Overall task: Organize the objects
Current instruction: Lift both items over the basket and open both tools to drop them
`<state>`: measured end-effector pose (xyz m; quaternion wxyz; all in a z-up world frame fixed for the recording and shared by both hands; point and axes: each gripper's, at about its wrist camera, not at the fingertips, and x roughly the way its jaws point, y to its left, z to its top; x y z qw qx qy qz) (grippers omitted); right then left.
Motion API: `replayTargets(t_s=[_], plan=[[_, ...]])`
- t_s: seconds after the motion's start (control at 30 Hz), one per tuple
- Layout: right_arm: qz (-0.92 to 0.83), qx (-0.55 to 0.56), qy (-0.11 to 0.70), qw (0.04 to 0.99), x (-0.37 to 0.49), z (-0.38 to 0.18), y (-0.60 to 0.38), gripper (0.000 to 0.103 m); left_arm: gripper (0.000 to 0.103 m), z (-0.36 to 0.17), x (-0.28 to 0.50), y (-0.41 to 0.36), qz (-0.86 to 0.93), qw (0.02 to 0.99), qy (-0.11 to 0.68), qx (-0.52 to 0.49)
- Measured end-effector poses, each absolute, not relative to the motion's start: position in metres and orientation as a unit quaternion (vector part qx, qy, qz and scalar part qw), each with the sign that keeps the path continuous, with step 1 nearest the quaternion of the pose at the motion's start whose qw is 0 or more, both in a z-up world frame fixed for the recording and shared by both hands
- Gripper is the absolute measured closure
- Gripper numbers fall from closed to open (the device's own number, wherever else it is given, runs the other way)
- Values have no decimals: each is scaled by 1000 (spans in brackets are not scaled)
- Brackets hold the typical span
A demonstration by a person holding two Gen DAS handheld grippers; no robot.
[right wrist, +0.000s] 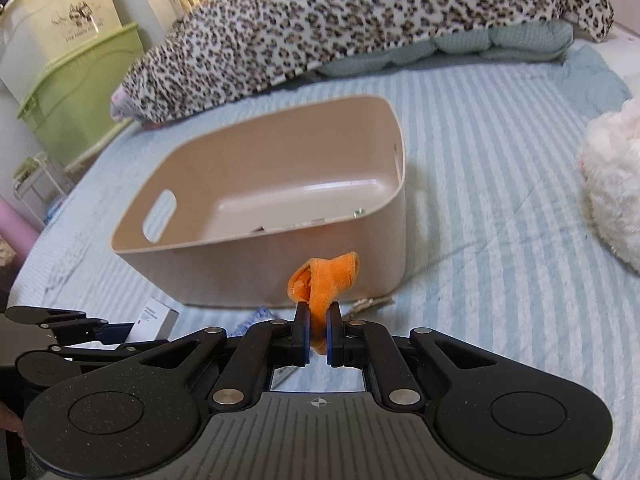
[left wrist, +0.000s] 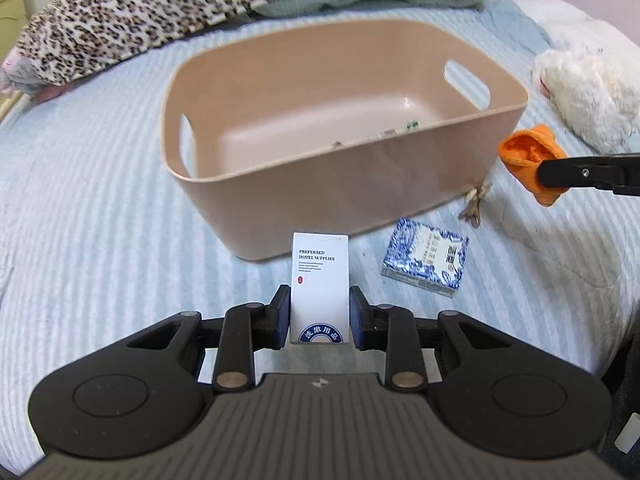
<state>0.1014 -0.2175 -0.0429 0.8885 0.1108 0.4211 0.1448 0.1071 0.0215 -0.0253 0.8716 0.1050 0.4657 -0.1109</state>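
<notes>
Left gripper clamped on the white hotel-supplies box, pads on its two narrow sides, low on the body; box stands upright, raised over the striped bedsheet, just short of the pink basket. Judgement: thin carton, light, stiff enough for a side pinch but will crush if squeezed harder. Smooth print could slip, so a grip low and centred looks right.

Right gripper pinched on the orange cloth item, most of it flopping up beyond the fingertips. Judgement: soft, near weightless, no crush risk; it will droop and swing, may snag on the basket rim at drop.

Outward: blue-and-white patterned box lies flat on the sheet, near the basket's front wall. Judgement: light carton as well, take it across the short sides. Small metal bits, possibly keys, touch the basket's front corner; hard to identify.

Hidden: basket's front wall blocks its near floor; a few small things peek over the rim, unreadable. Lower end of the cloth is buried between the pads. White fluffy item cut off at the frame edge. Leopard blanket covers the far bed.
</notes>
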Motion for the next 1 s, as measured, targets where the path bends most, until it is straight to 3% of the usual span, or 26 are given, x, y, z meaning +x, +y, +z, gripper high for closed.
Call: replayTargets(t_s=[0.53, 0.73, 1.0], plan=[[141, 114, 313, 932, 92, 9, -224, 96, 71, 45, 96, 9, -91, 932, 346, 56], [132, 124, 285, 941, 103, 16, -220, 96, 71, 48, 117, 2, -94, 947, 307, 15], [132, 129, 294, 938, 133, -1, -203, 96, 71, 25, 165, -5, -57, 947, 317, -7]])
